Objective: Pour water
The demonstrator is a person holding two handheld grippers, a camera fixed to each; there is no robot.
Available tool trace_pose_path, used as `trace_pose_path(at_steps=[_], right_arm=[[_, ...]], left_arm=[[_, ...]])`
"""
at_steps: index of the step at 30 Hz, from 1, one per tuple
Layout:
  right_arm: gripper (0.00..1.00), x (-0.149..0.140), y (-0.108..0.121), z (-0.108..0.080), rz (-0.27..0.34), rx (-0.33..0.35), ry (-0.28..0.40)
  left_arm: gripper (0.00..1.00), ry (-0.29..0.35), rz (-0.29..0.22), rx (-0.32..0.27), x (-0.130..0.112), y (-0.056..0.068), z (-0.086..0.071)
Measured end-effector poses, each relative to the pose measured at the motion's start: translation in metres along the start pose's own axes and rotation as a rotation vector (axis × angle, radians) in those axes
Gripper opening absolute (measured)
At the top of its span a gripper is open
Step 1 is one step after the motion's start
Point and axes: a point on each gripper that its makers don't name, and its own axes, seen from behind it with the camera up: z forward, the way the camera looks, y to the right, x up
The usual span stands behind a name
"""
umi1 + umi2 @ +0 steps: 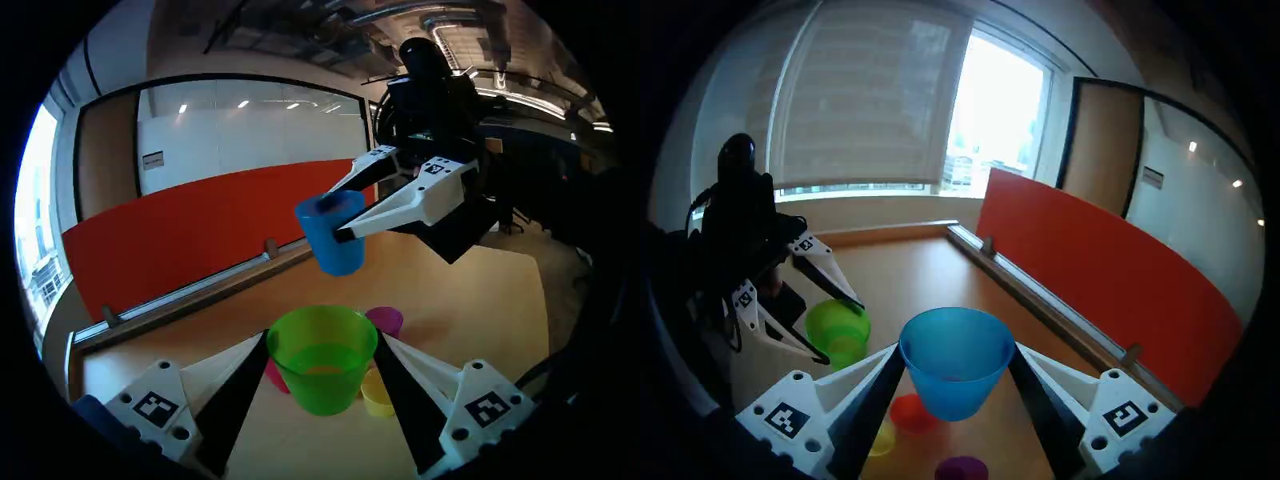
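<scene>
Left gripper view, nearest first: my left gripper [322, 344] pinches the green cup [324, 384], one finger pressed on each side of its wall, cup upright. Whether there is water in it I cannot tell.

Just behind and below it, three small cups stand on the wooden table [472, 296] — a pink-red cup [276, 376] to the left, a yellow cup [376, 394] to the right, a purple cup [388, 320] beyond.

Farther out and higher, my right gripper [336, 214] clamps the blue cup [332, 244] between both fingers, in the air, leaning slightly. The right gripper view agrees — fingers tight on either side of the blue wall, mouth up.

Along the table's far edge runs an orange-red partition [184, 232]. At the far wall, a bright window [1000, 120] with a blind [864, 104] beside it
</scene>
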Motion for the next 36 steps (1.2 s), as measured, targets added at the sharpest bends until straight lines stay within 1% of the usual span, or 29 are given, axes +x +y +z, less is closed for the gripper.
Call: trace_pose_path(at_steps=[13, 24, 36], right_arm=[[0.92, -0.025, 0.001, -0.009, 0.015, 0.006, -0.034], [0.92, -0.051, -0.005, -0.019, 0.031, 0.017, -0.06], [0.92, -0.085, -0.015, -0.029, 0.053, 0.036, -0.098]], left_arm=[[0.89, -0.061, 0.004, -0.017, -0.021, 0.003, 0.002], [0.89, -0.099, -0.01, -0.02, -0.04, 0.006, 0.002], [0.89, -0.156, -0.026, -0.031, -0.068, 0.017, 0.003]])
